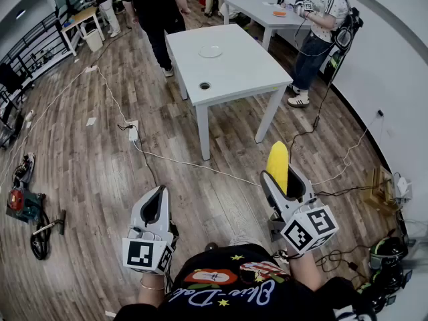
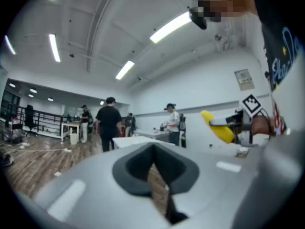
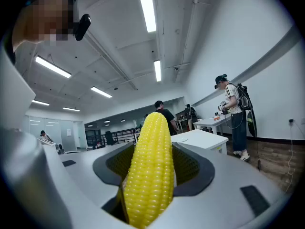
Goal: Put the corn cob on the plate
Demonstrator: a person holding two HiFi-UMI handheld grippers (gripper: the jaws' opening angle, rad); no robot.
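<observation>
Wood-floored room, a white desk (image 1: 234, 79) ahead bearing the plate (image 1: 210, 51). The right gripper (image 1: 285, 177) jaws clamp the corn cob (image 1: 277, 160) (well short of the desk). The left gripper (image 1: 156, 198) jaws are closed, empty.

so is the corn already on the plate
No, the corn cob sits in the right gripper, away from the plate on the table.

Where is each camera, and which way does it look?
Head view: on the person's head, looking down at white table, left hand-held gripper, right hand-held gripper; shirt shows.
Left gripper view: on that gripper, looking level along its jaws.
Right gripper view: on that gripper, looking along jaws gripping the corn cob.
Shared: all show corn cob and table.
</observation>
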